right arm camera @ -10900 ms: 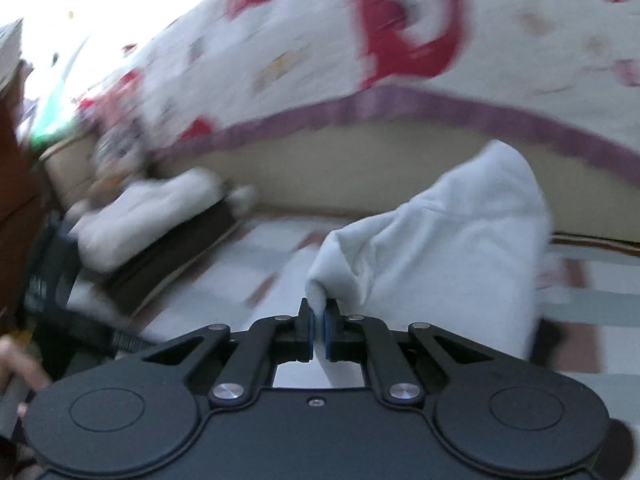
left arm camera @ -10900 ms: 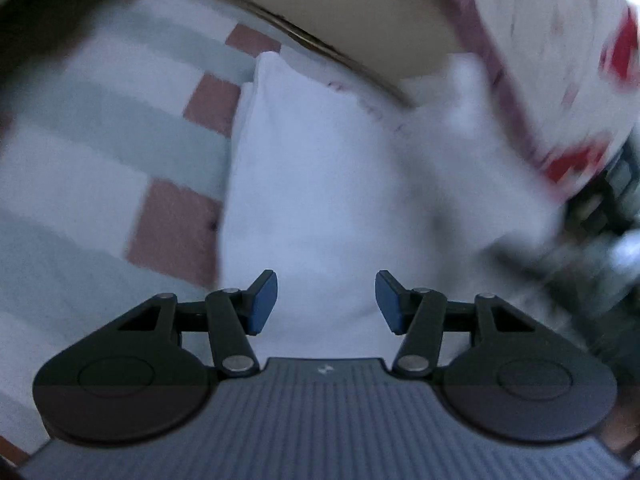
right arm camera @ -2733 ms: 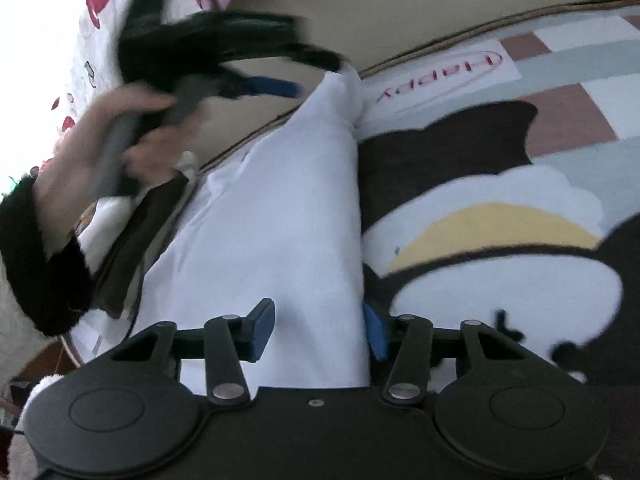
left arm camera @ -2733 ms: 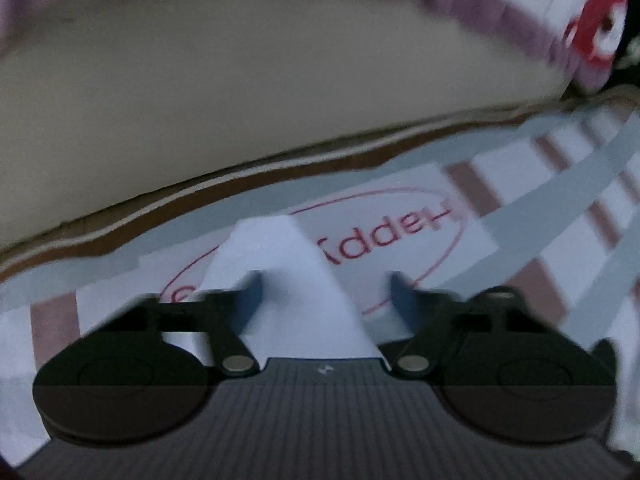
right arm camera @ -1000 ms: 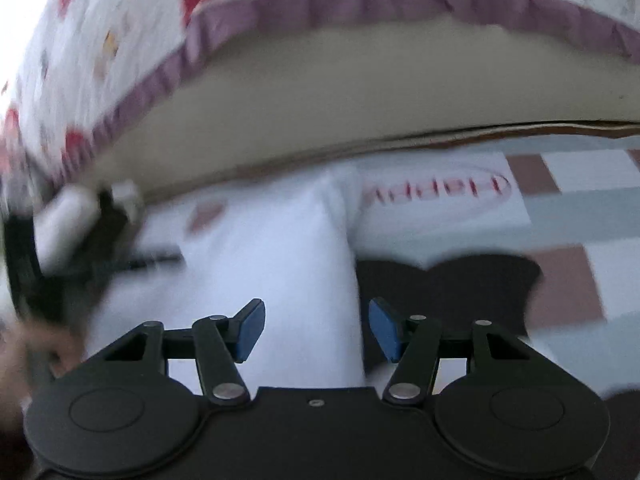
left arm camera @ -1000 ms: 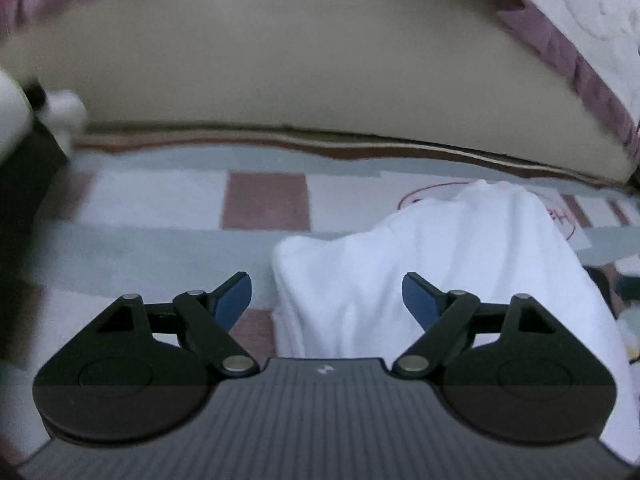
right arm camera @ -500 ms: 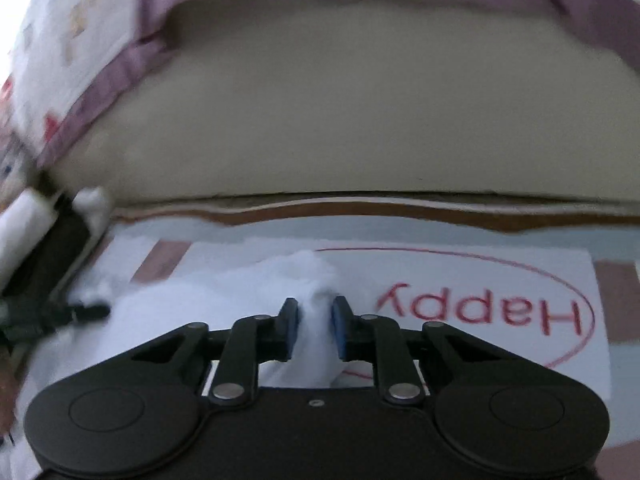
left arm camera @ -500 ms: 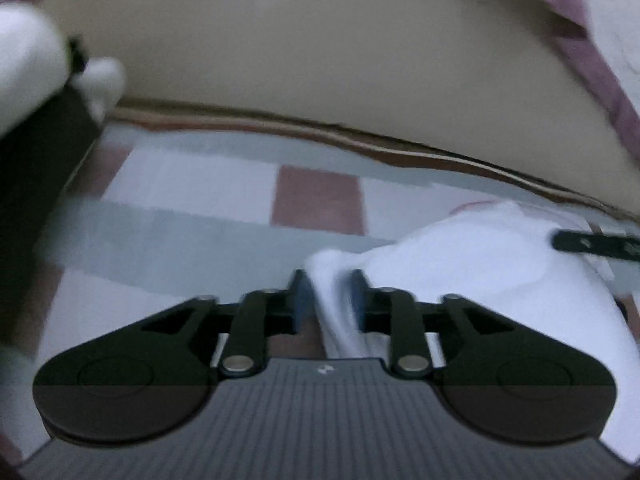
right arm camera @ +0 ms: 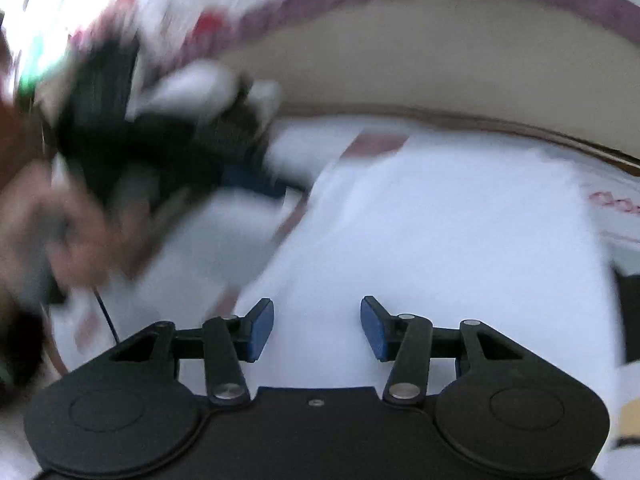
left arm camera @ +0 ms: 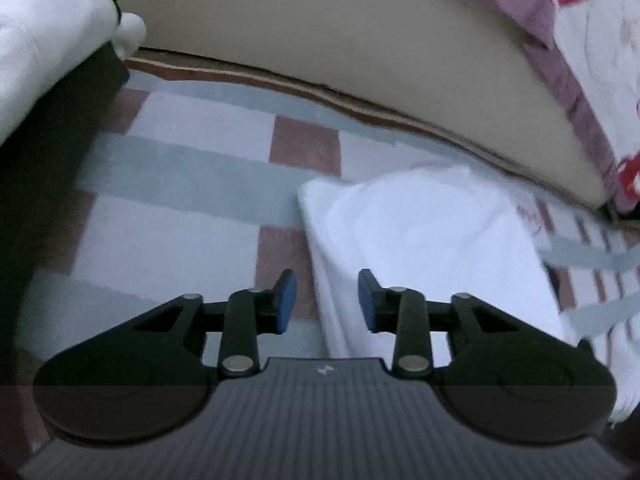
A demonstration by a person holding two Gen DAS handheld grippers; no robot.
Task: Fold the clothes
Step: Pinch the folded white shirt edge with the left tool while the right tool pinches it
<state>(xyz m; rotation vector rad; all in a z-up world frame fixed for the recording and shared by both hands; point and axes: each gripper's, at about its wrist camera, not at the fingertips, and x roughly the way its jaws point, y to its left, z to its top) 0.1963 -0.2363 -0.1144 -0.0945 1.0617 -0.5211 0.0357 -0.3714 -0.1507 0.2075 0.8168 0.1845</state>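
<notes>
A folded white garment (left arm camera: 424, 236) lies flat on the checked rug (left arm camera: 180, 168), close to the beige base of a bed. In the left wrist view my left gripper (left arm camera: 327, 302) hovers over the garment's near left edge; its jaws are opening and the blue pads stand clear of the cloth. In the right wrist view the same white garment (right arm camera: 452, 232) fills the middle. My right gripper (right arm camera: 317, 328) hangs above its near part, jaws opening, nothing pinched. The left gripper (right arm camera: 248, 178) and the hand holding it show blurred at the left.
The beige bed base (left arm camera: 320, 28) with a purple-trimmed, red-patterned cover (left arm camera: 576, 20) runs along the far side. A stack of folded white and dark clothes (left arm camera: 48, 64) sits at the far left. The rug carries a red "Happy" print (right arm camera: 616, 200) and a dark cartoon figure (right arm camera: 628, 312).
Half a second ago both grippers pinched the white cloth; now both have let go and their jaws stand apart. The garment lies flatter. The right gripper has pulled back toward me.
</notes>
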